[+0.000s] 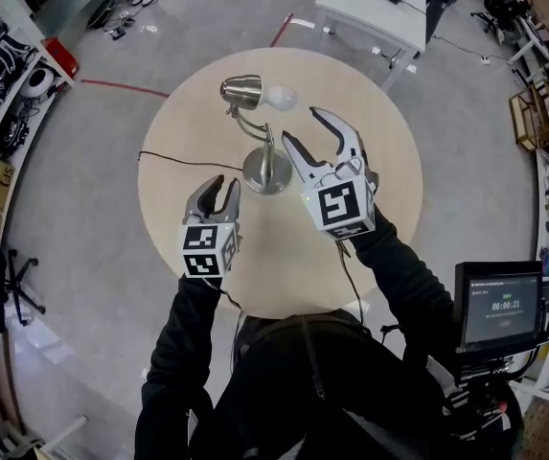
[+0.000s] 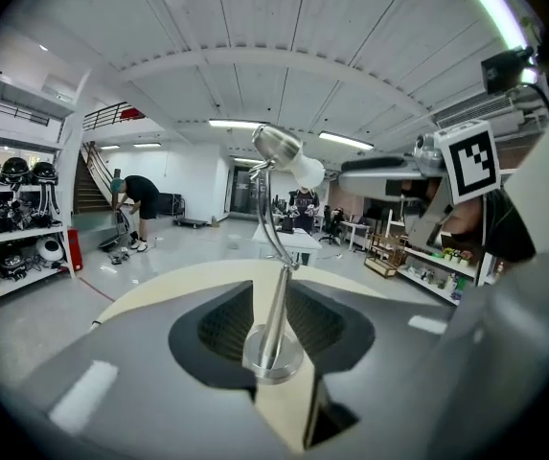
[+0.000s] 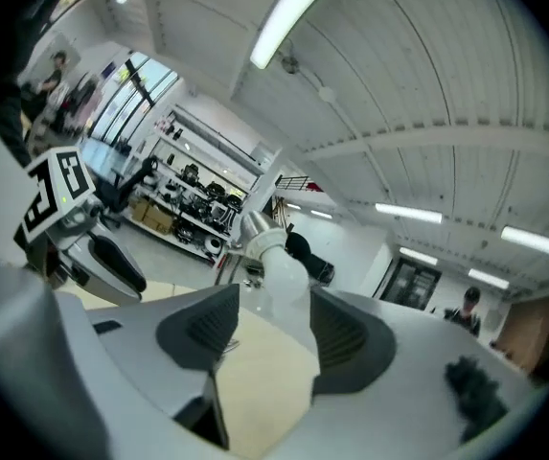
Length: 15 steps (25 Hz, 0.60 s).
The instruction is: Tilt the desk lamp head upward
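ROUND TABLE [image 1: 389, 161]: The lamp [image 2: 279, 305] stands mid-table, head [image 1: 240, 89] toward the far edge. My right tongs [image 1: 305, 128], jaws wide and empty, line up on the bulb [image 1: 283, 97]. Better to grip the metal head and lift gently. My left tongs [image 1: 220, 188], half open, hold nothing near the base [image 1: 266, 172].

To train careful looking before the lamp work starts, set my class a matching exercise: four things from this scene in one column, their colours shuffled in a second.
Things:
1. bulb
2. lamp base
3. table
4. cord

Colours:
A. black
B. pale beige
C. white
D. shiny silver

Pairs: 1-C, 2-D, 3-B, 4-A
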### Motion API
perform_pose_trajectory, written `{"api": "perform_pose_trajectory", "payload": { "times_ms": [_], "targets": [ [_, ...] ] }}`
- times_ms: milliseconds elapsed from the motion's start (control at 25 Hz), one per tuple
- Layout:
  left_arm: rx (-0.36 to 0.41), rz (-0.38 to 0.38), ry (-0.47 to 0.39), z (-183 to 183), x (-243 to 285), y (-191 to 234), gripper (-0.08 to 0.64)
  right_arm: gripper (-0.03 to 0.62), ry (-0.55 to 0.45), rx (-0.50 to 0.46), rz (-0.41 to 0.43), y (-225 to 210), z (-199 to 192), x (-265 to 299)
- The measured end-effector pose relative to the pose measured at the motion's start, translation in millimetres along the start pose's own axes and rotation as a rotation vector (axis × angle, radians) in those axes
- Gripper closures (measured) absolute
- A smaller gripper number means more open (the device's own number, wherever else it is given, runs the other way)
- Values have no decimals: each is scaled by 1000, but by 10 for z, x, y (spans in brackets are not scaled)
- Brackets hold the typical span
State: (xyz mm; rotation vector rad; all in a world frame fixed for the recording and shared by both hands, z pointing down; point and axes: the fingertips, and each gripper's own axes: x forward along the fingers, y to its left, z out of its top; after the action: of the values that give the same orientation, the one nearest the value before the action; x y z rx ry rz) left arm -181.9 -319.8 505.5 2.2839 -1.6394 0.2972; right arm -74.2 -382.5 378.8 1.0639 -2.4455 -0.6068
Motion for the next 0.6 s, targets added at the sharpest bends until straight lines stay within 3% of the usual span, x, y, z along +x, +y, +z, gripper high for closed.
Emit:
{"api": "perform_pose_trajectory", "payload": {
  "times_ms": [160, 280, 440, 600],
  "targets": [
    [-1, -51, -38, 88, -48, -218, 446, 347, 14, 384, 95, 45, -426, -178],
    [-3, -76, -50, 107, -72, -358, 446, 348, 11, 588, 102, -18, -671, -327],
    [-19, -121, -51, 60, -101, -594, 449, 410, -40, 758, 81, -88, -838, -566],
    [-23, -163, -44, 7, -141, -838, 454, 471, -84, 837, 85, -54, -882, -787]
  ]
}}
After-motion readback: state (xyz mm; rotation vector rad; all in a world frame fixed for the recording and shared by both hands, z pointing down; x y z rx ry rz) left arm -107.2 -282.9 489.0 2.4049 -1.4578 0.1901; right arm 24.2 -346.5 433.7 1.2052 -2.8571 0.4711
